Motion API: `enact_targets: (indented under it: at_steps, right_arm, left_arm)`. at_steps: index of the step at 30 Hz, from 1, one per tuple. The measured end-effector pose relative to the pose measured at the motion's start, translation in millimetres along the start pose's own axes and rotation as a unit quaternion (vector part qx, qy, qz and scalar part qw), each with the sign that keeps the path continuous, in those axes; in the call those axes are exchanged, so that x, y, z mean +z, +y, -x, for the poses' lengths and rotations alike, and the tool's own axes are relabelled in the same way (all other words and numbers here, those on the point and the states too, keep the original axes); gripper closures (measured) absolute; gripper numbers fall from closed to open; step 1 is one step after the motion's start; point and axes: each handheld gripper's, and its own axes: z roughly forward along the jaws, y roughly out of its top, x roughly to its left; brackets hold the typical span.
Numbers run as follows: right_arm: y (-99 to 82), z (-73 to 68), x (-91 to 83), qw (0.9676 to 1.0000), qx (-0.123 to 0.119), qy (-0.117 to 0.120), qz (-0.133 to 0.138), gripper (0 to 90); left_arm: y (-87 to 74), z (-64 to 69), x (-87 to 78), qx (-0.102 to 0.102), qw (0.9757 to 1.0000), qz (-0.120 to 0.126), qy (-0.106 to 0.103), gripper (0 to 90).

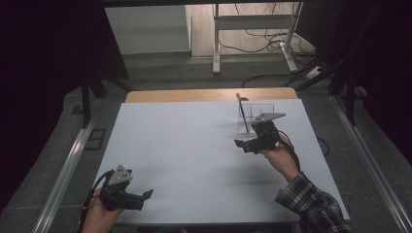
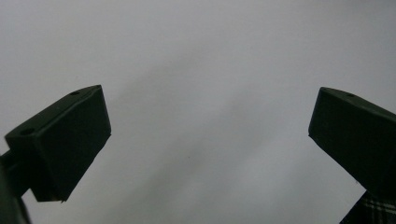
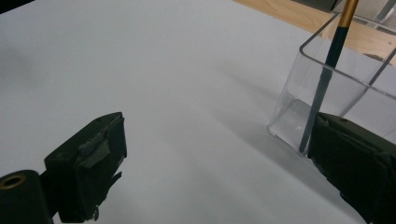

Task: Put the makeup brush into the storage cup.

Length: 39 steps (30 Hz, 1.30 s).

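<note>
Left gripper nearest camera, at near edge of white table, well away from clear box; jaws wide, nothing between. Right gripper just beside clear box, jaws wide, empty. Dark brush stands tilted inside box, gold ferrule up. Wood strip behind box; beyond it, grey floor, cables, metal stand legs.

Black hand-held gripper, grey plate; plaid sleeve.
</note>
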Motion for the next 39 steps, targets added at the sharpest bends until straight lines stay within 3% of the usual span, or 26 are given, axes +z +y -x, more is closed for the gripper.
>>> enact_targets:
  at_steps: [39]
  right_arm:
    - [-40.9, -19.2, -37.0, 0.9999, -0.001, 0.001, -0.016, 3.2]
  left_arm:
    - [0.0, -0.5, -0.5, -0.003, 1.0000, 0.002, -0.001, 0.0]
